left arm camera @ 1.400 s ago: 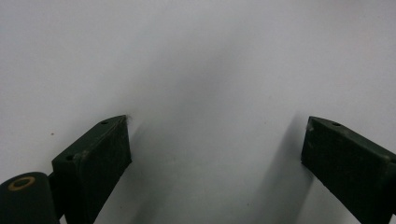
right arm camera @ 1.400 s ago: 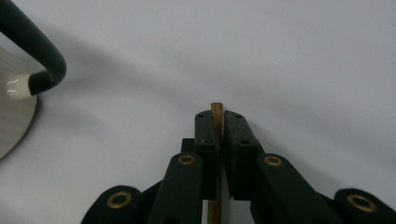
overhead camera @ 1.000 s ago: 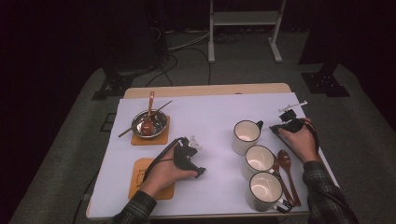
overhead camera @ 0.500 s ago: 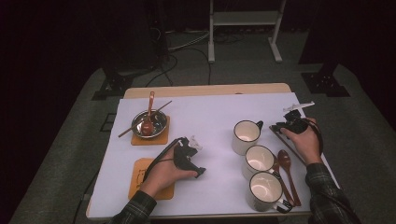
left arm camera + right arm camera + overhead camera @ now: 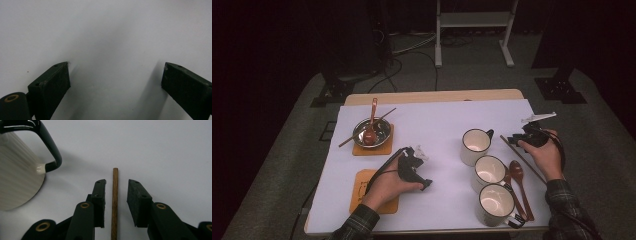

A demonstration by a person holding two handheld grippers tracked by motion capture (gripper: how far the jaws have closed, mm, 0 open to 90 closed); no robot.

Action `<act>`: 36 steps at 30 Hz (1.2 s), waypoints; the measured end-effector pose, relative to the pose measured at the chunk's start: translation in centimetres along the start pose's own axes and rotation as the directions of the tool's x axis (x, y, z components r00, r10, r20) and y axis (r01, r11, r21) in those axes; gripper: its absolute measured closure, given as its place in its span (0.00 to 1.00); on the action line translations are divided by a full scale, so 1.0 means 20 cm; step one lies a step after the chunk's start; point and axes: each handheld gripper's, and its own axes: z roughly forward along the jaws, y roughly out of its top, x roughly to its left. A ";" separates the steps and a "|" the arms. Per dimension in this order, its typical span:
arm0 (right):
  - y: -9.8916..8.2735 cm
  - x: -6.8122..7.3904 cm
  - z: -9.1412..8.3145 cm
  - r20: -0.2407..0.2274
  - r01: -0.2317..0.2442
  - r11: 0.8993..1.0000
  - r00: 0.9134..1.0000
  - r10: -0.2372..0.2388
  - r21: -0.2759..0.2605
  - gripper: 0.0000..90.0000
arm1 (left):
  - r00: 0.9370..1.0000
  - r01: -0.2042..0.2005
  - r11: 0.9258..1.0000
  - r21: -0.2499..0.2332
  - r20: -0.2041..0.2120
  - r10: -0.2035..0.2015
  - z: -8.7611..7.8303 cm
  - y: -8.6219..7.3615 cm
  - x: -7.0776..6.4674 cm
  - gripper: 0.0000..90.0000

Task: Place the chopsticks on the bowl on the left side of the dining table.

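I see a dark room around my white-covered desk (image 5: 437,125). Nearest stand three cream ceramic mugs (image 5: 492,171) with dark rims, all empty, two brown wooden spoons (image 5: 518,177) beside them. My right gripper (image 5: 115,195) has just released its fingers (image 5: 138,200); one thin wooden chopstick (image 5: 115,202) lies loose between them. My left gripper (image 5: 115,80) rests released. Two orange square coasters (image 5: 362,192); the far one bears a steel bowl (image 5: 382,135) holding a reddish spoon (image 5: 371,127) and chopstick (image 5: 384,116).
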 end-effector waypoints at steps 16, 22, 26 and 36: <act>-0.11 -0.02 -0.12 -0.002 -0.011 1.000 1.000 0.011 0.003 0.75 | 1.000 0.005 1.000 0.000 0.001 -0.005 0.00 0.00 0.00 0.08; -0.15 -0.03 -0.16 0.003 -0.014 1.000 1.000 0.014 0.004 0.75 | 1.000 0.005 1.000 -0.001 0.001 -0.005 0.00 0.00 0.00 0.08; -0.18 -0.04 -0.18 0.009 -0.014 1.000 1.000 0.014 0.002 0.76 | 1.000 0.004 1.000 0.000 0.000 -0.004 0.00 0.00 0.00 0.08; -0.24 -0.04 -0.23 0.020 -0.014 1.000 1.000 0.014 0.007 0.77 | 1.000 0.002 1.000 0.002 0.000 -0.002 0.00 0.00 0.00 0.08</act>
